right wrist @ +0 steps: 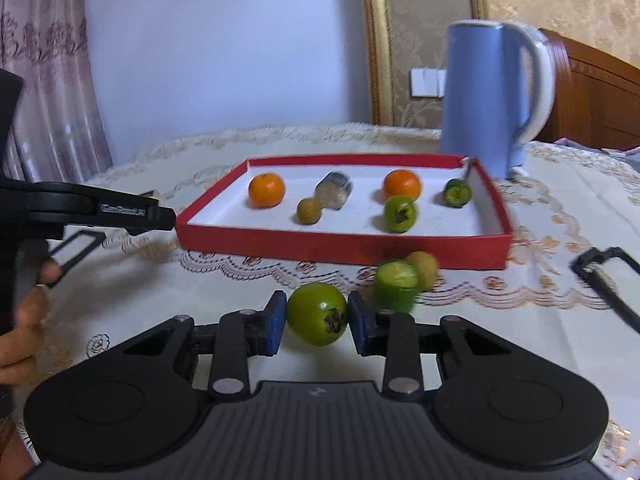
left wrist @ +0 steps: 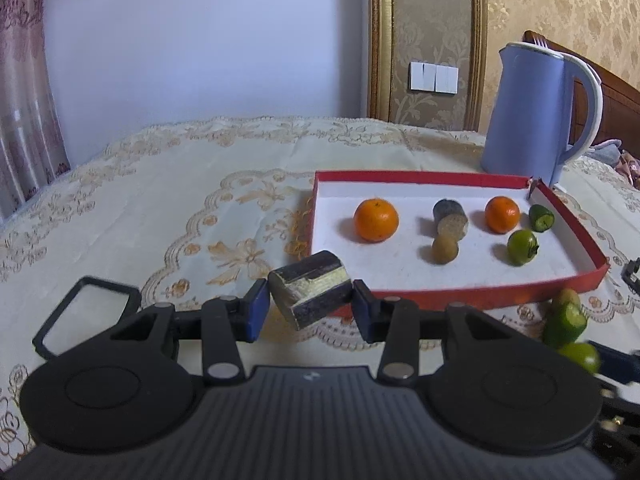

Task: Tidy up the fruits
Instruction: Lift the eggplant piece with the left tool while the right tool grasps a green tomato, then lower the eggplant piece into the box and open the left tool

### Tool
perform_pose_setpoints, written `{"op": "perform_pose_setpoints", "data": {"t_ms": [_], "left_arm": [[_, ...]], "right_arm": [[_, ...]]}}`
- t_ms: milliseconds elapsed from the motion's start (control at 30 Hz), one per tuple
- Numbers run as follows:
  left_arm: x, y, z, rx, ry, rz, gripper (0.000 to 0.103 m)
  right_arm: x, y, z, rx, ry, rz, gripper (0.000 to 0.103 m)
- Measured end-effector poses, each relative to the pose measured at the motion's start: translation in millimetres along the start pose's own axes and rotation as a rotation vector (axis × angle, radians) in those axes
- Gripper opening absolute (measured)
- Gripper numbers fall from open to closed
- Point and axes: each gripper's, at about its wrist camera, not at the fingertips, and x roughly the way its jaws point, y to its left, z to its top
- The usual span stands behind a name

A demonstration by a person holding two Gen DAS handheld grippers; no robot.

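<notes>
My left gripper (left wrist: 311, 307) is shut on a dark-skinned sugarcane piece (left wrist: 310, 294) and holds it just before the near left corner of the red tray (left wrist: 460, 298). My right gripper (right wrist: 317, 317) is shut on a green round fruit (right wrist: 317, 314) in front of the tray (right wrist: 340, 246). The tray holds two oranges (left wrist: 376, 219) (left wrist: 502, 214), another sugarcane piece (left wrist: 451, 219), a small brown fruit (left wrist: 445, 249), a green fruit (left wrist: 522, 246) and a cut cucumber piece (left wrist: 541, 217). A cucumber piece (right wrist: 395, 285) and a brown fruit (right wrist: 424, 267) lie on the cloth before the tray.
A blue kettle (left wrist: 536, 112) stands behind the tray's far right corner. The table wears a cream embroidered cloth (left wrist: 180, 200). The left gripper's side (right wrist: 100, 210) and the person's hand (right wrist: 20, 320) show at the left of the right wrist view.
</notes>
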Motion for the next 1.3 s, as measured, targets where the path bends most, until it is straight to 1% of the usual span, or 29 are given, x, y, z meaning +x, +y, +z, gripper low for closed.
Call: {"op": "perform_pose_setpoints", "data": {"t_ms": [200, 433, 667, 1300], "left_arm": [[4.4, -20.9, 12.6, 0.038, -0.026, 0.016, 0.041], [14.9, -40.4, 24.2, 0.081, -0.039, 0.038, 0.041], [24.2, -52.8, 29.4, 0.111, -0.047, 0.062, 0.041], [48.6, -80.9, 34.3, 0.168, -0.031, 0.072, 0.041]], "right_arm": [[-30.3, -21.8, 0.7, 0.045, -0.052, -0.031, 0.032], [-51.5, -40.0, -1.7, 0.079, -0.089, -0.059, 0.032], [-57.6, -47.9, -3.7, 0.096, -0.101, -0.064, 0.033], [-59.7, -55.1, -2.8, 0.111, -0.116, -0.053, 0.032]]}}
